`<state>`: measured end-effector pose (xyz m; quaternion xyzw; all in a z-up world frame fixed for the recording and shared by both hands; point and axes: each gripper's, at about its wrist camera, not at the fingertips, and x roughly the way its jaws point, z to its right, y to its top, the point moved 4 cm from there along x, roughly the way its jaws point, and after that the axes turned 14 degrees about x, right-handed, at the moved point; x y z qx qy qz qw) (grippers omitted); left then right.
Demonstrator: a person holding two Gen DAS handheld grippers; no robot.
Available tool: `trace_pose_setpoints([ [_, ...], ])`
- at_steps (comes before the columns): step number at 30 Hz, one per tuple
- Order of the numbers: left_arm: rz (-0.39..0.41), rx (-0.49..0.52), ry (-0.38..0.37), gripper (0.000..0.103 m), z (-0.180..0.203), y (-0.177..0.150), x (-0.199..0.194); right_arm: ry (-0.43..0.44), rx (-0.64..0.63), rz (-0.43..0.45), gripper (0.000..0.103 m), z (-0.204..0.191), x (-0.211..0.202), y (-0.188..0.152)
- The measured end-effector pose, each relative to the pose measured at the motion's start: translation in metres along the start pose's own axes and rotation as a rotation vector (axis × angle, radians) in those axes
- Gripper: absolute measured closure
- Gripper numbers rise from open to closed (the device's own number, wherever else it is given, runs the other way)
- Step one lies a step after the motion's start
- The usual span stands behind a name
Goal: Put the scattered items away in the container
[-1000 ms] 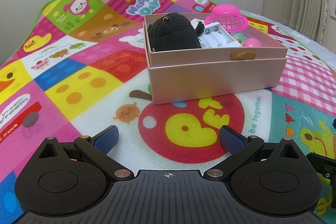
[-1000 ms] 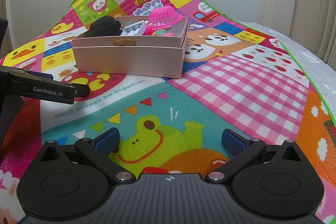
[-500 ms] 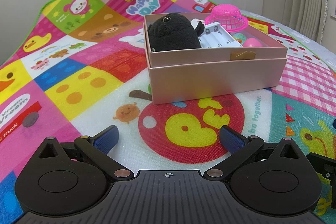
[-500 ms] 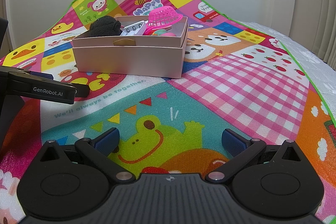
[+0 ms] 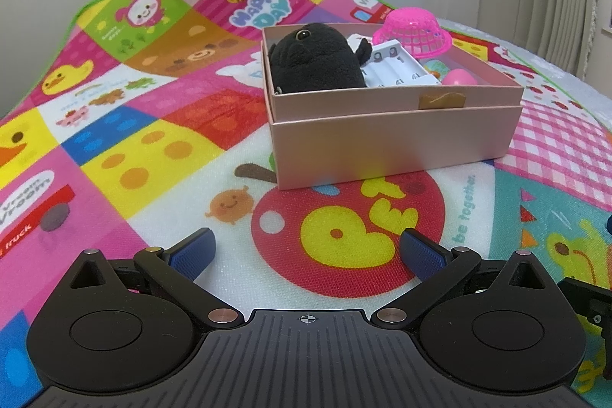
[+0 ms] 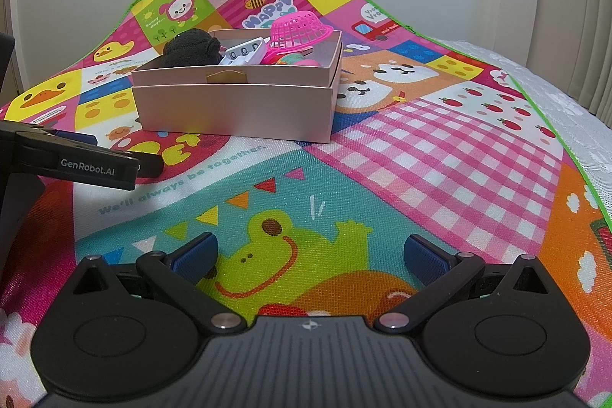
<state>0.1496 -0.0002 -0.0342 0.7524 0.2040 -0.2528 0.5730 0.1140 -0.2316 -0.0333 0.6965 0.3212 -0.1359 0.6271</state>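
Box [image 5: 394,140]: on the mat [image 5: 153,155], holding black plush [image 5: 317,64], pink basket [image 5: 415,31], white case [image 5: 397,71].
Left gripper [image 5: 308,249]: fingers apart, empty.
Right gripper [image 6: 311,253]: fingers apart, empty.

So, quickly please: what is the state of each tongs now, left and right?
Left tongs: open, holding nothing, above the play mat.
Right tongs: open, holding nothing.

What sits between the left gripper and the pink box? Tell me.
Nothing visible. Only bare play mat lies between the open left gripper and the pink box, whose near wall faces it.
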Motion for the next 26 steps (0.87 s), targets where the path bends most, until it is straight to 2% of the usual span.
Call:
trace_pose_setpoints([
  [5,-0.003,0.009,-0.005,0.0,-0.001,0.001,-0.002,0.0,0.0,0.0,0.0,0.0,0.0,0.0],
  [9,-0.032,0.021,-0.052,0.0,0.001,-0.004,-0.012,0.0,0.0,0.0,0.0,0.0,0.0,0.0],
  [15,-0.049,0.023,-0.035,0.0,0.003,-0.012,-0.023,0.0,0.0,0.0,0.0,0.0,0.0,0.0],
  [26,-0.015,0.028,-0.014,0.0,0.008,-0.014,-0.026,0.0,0.0,0.0,0.0,0.0,0.0,0.0],
])
